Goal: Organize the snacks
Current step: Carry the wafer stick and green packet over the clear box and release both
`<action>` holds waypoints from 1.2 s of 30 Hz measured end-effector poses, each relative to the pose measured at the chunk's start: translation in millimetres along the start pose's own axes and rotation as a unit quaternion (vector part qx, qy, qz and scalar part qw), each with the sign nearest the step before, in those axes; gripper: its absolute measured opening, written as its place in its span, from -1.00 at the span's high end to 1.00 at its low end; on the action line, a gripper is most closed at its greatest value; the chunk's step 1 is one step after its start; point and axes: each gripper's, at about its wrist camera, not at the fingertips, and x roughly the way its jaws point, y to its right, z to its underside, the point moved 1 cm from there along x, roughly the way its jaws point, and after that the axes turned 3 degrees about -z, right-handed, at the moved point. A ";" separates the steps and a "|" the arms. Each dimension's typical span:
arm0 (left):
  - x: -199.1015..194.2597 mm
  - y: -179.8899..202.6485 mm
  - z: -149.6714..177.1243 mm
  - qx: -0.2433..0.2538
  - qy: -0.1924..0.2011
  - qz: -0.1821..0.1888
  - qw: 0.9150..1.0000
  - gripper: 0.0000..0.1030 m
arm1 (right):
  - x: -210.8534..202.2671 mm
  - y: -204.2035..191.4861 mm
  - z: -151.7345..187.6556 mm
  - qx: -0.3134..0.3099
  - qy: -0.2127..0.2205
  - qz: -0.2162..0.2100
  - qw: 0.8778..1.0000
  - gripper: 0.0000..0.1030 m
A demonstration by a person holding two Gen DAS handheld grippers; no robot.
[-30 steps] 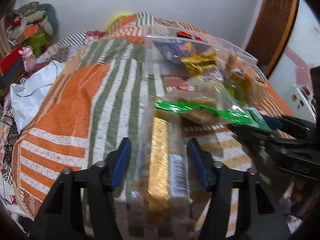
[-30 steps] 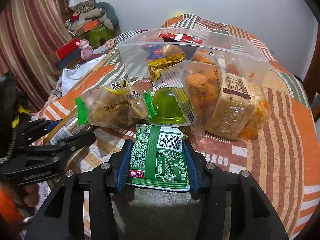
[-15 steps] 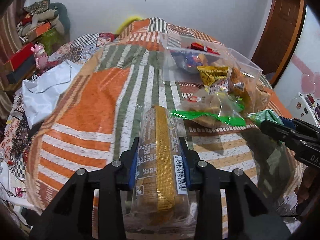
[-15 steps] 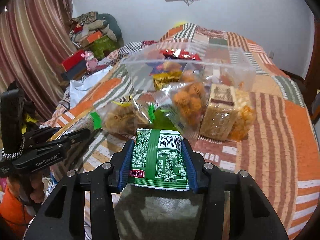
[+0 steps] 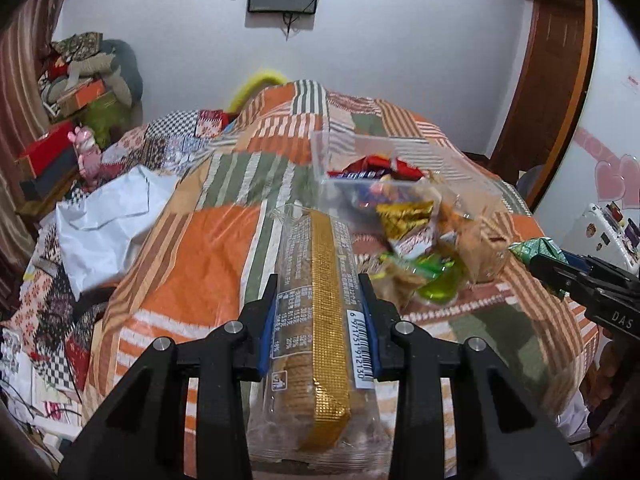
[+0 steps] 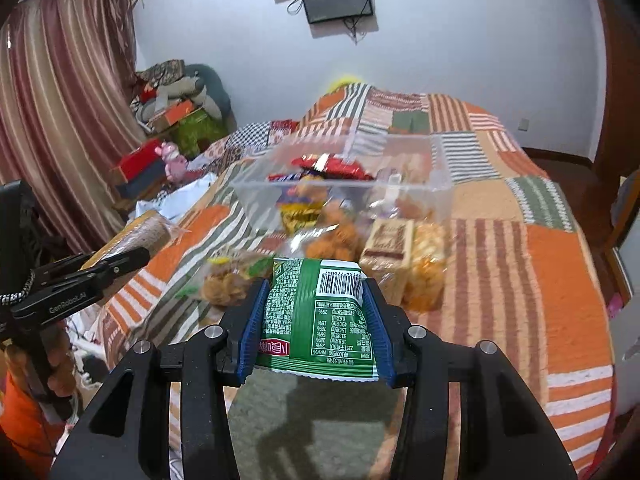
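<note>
My left gripper is shut on a long clear biscuit pack with a gold stripe and holds it above the bed. My right gripper is shut on a green snack packet, also lifted. A clear plastic box with several snacks inside stands on the patchwork bedspread ahead; it also shows in the left wrist view. Several loose snack bags lie in front of the box. The right gripper shows at the right of the left wrist view, the left gripper at the left of the right wrist view.
The patchwork bedspread covers the bed. A white bag lies at the bed's left edge. Boxes and toys are piled by the curtain at far left. A wooden door stands at the right.
My left gripper has closed on the biscuit pack and lifted it. Both grippers have risen and drawn back from the snack pile. The right gripper keeps its hold on the green packet.
</note>
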 end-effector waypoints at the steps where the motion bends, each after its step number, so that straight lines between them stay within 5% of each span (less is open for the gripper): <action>1: 0.6 1.9 -2.8 0.001 0.001 0.001 1.000 0.32 | -1.4 1.5 -1.2 0.000 0.003 0.002 1.000 0.16; 19: 44.2 27.9 -62.7 0.029 0.016 0.008 0.999 0.32 | -0.9 23.0 -58.5 0.000 0.073 0.034 0.997 0.16; 36: 107.3 38.5 -107.4 0.031 0.004 0.002 1.000 0.32 | 35.2 35.6 -88.8 -0.015 0.067 0.044 0.997 0.15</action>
